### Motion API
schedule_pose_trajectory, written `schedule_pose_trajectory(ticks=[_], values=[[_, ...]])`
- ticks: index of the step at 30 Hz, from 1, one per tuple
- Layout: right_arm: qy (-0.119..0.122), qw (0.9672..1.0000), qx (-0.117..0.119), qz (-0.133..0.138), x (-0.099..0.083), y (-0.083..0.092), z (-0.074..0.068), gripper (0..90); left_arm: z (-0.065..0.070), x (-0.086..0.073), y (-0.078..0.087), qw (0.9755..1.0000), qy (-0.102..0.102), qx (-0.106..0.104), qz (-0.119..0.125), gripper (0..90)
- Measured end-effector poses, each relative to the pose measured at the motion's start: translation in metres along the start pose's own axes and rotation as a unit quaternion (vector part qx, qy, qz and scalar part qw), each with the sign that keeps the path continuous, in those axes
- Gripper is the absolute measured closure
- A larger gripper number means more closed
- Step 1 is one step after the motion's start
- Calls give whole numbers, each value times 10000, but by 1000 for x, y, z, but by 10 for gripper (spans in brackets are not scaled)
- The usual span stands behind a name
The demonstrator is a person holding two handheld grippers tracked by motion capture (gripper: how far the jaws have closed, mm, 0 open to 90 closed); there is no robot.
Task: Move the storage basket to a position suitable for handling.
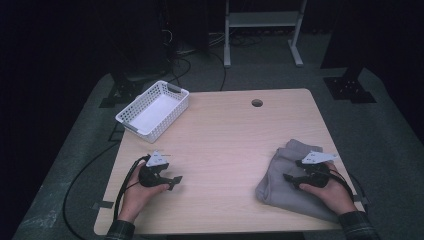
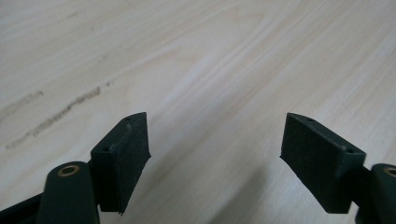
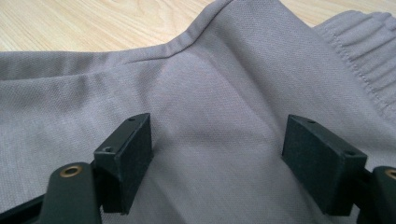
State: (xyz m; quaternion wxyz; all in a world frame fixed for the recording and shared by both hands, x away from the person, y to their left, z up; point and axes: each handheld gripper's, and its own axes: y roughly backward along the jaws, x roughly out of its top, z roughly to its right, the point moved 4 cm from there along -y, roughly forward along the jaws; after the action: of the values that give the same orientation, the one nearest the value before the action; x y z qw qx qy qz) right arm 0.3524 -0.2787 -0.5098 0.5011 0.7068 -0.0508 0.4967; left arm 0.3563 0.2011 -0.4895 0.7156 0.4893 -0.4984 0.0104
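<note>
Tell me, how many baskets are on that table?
1. A white basket sits at the table's far left corner, and nothing shows inside it. The folded grey garment lies at the near right, under the right gripper; it could hide nothing that size.

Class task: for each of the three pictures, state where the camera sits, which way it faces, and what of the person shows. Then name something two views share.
High view: above the person's side, facing forward and down on the table, white basket, grey garment; both forearms show, with left gripper and right gripper.
Left gripper view: rides the left gripper, facing bare tabletop between open jaws.
Right gripper view: rides the right gripper, facing the garment between open jaws.
Shared: the garment, in the high and right gripper views.
</note>
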Motion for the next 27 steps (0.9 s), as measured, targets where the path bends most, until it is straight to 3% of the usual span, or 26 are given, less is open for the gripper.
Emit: schedule_pose_trajectory(ticks=[2, 13, 27], values=[[-4, 10000, 3, 1, 0, 0, 0, 229, -3, 4, 0, 9997, 218, -17, -52, 191], [-6, 10000, 11, 2, 0, 0, 0, 229, -18, 35, 10, 9995, 108, 163, 261, 285], [-6, 10000, 13, 5, 0, 0, 0, 228, -41, 64, 9, 9982, -44, 439, 408, 397]])
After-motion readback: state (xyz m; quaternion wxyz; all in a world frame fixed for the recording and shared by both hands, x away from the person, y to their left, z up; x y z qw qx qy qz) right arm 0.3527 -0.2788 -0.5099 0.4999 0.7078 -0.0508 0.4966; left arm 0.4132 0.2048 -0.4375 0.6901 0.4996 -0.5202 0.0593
